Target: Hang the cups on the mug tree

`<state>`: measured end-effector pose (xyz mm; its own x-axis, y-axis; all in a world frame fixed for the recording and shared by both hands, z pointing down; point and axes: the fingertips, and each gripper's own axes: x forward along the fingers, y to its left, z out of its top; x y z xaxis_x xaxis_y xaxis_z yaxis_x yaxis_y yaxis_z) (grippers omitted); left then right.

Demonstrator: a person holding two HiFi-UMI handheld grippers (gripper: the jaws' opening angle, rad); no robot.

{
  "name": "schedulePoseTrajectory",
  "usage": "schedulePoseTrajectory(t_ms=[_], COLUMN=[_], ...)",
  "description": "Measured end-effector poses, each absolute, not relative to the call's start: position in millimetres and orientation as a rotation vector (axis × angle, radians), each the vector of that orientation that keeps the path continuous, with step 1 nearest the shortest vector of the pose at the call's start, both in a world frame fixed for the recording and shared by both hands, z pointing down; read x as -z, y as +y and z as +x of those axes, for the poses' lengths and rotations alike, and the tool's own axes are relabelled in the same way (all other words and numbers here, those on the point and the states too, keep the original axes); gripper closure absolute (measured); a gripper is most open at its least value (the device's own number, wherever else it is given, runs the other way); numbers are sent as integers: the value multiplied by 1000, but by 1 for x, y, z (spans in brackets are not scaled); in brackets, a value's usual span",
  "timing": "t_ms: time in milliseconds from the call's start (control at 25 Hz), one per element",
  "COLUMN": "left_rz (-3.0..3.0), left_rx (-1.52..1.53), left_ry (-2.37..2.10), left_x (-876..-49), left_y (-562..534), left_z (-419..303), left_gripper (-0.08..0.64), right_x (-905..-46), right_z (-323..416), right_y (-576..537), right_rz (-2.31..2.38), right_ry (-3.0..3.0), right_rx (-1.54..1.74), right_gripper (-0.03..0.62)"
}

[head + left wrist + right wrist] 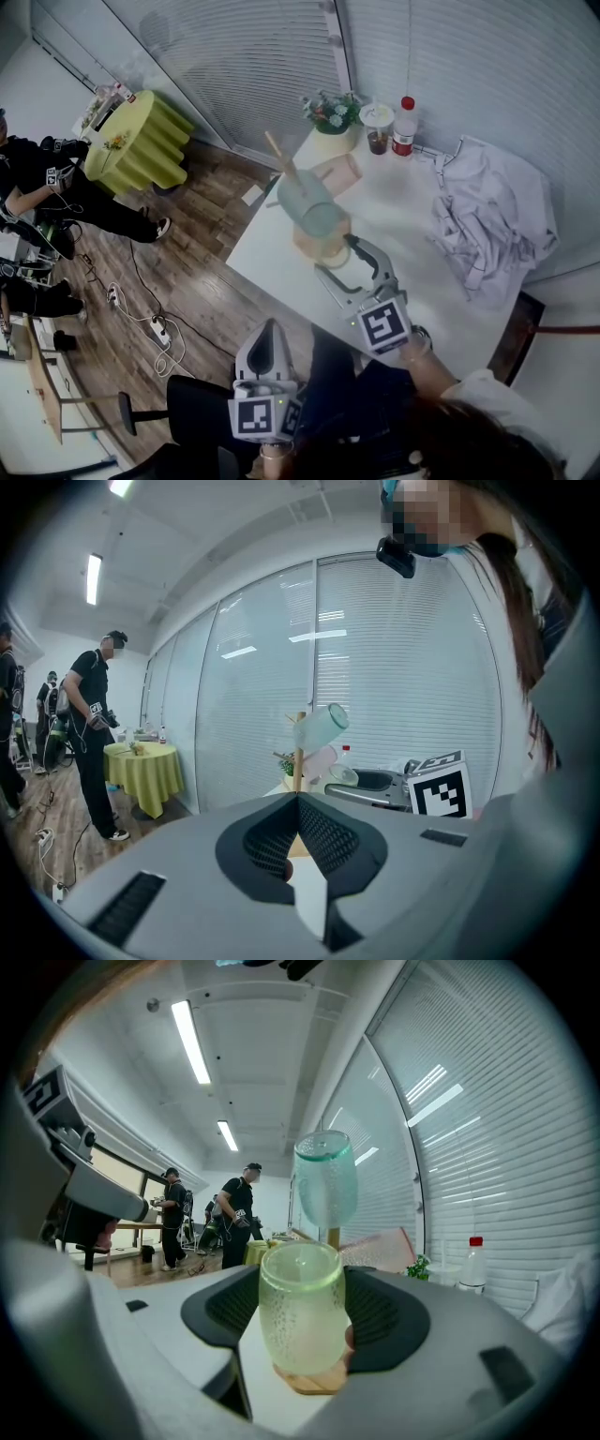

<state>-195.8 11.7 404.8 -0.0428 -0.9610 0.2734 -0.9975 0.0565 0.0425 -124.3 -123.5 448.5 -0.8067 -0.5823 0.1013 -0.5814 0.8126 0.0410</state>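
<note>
The wooden mug tree (281, 161) stands on the white table (403, 272), with a teal cup (314, 204) hung mouth-down on a peg and a pink cup (339, 172) behind it. My right gripper (336, 255) reaches level to the tree's base and is shut on a pale green frosted cup (300, 1312), upright over the round wooden base (305, 1382). Above it in the right gripper view the teal cup (325, 1180) hangs on the tree. My left gripper (267, 328) hovers off the table's near edge, shut with nothing in it, its jaw tips (298, 803) meeting in front of the tree (300, 752).
A crumpled white cloth (487, 220) lies at the table's right. A red-capped bottle (404, 127), a drink cup (377, 127) and a potted plant (333, 117) stand at the far edge. People, a yellow-draped round table (141, 141) and floor cables (159, 328) are to the left.
</note>
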Motion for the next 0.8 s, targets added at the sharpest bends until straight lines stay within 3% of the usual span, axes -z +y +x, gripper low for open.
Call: schedulePoseTrajectory(t_ms=[800], left_rz=[1987], left_rx=[-250], left_ry=[-2085], left_x=[-411], left_y=[5], left_z=[-201], left_gripper=[557], right_x=[-456], right_z=[-129], right_y=[-136], right_rz=[958], right_ry=[-2880], right_rx=[-9], right_gripper=[304])
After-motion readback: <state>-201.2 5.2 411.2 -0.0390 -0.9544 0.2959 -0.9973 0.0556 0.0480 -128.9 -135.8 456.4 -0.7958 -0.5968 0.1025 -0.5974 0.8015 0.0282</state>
